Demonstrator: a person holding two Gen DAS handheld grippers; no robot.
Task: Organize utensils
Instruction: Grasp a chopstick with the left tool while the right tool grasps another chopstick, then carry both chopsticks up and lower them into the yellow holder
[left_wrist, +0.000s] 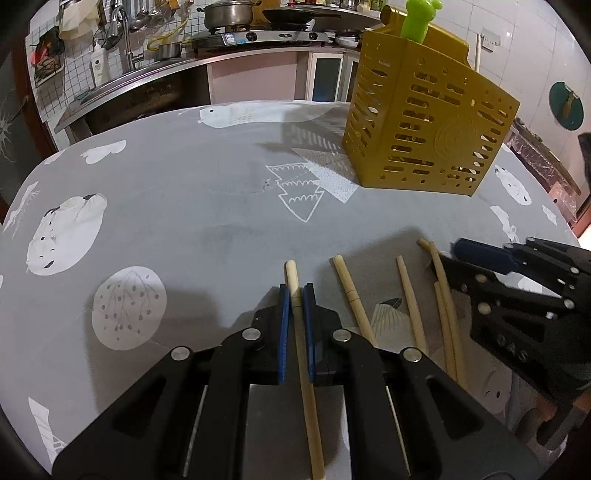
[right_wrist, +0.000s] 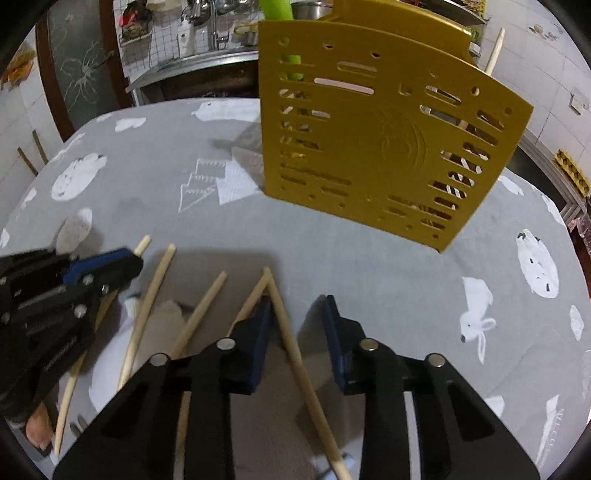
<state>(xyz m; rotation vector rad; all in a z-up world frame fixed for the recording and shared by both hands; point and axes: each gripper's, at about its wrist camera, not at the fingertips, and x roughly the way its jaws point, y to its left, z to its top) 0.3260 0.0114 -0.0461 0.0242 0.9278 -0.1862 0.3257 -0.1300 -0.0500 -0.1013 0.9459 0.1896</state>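
- My left fingers (left_wrist: 295, 299) are clamped on one chopstick (left_wrist: 301, 350); it runs straight between the pads, its tip poking out just ahead of them.
- My right fingers (right_wrist: 299, 314) stand partly apart with another chopstick (right_wrist: 295, 347) between them. It lies against the left pad, and the right pad is clear of it.
- To close well, I judge I should centre that stick so both pads meet it squarely.
- Its far tip touches a neighbouring chopstick (right_wrist: 247, 299) just left of my right fingers; I should pinch only the one.
- More chopsticks (right_wrist: 147, 314) lie on the counter (right_wrist: 369, 266) between my two pairs of fingers.
- The yellow holder (right_wrist: 384, 140) stands ahead of my right fingers, well apart, with a green utensil (right_wrist: 277, 11) already inside.
- I would lift each stick level before tipping it in.
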